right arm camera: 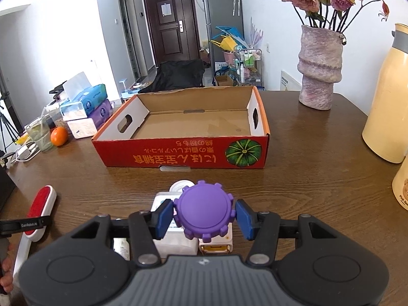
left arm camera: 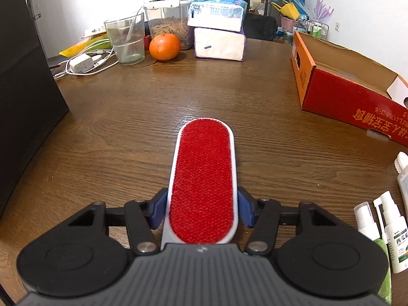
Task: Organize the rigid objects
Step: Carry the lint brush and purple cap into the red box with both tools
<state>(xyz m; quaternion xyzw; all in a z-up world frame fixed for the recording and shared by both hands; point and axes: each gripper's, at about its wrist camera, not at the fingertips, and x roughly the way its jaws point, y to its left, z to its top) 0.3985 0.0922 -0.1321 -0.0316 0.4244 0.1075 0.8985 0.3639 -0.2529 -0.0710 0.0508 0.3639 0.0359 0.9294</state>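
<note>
Two things sit between your tongs at this moment: a lint brush (left arm camera: 202, 178) with a red pad in a white frame, and a purple knobbed lid (right arm camera: 204, 213). Your left tongs (left arm camera: 202, 210) have their blue pads against both white edges of the brush, closed on it; its handle end is hidden under the tool body, and you cannot tell from this view whether the far tip rests on the bench (left arm camera: 127, 117) or hangs just over it. Your right tongs (right arm camera: 204, 216) stand narrow with the lid between the pads; the left pad touches its rim, while contact on the right side is hard to make out. Beneath the lid, white bottles (right arm camera: 169, 225) are mostly covered, so their number is unclear. Both tools tilt downward toward the wood. In the right view, part of your left hand (right arm camera: 6, 272) is cut off at the frame edge. One open cardboard box (right arm camera: 183, 127) lies ahead, red-sided, with nothing visible inside. Farther out you have one orange (left arm camera: 164, 46), one glass (left arm camera: 125, 38), one vase (right arm camera: 320, 67) of roses.
</note>
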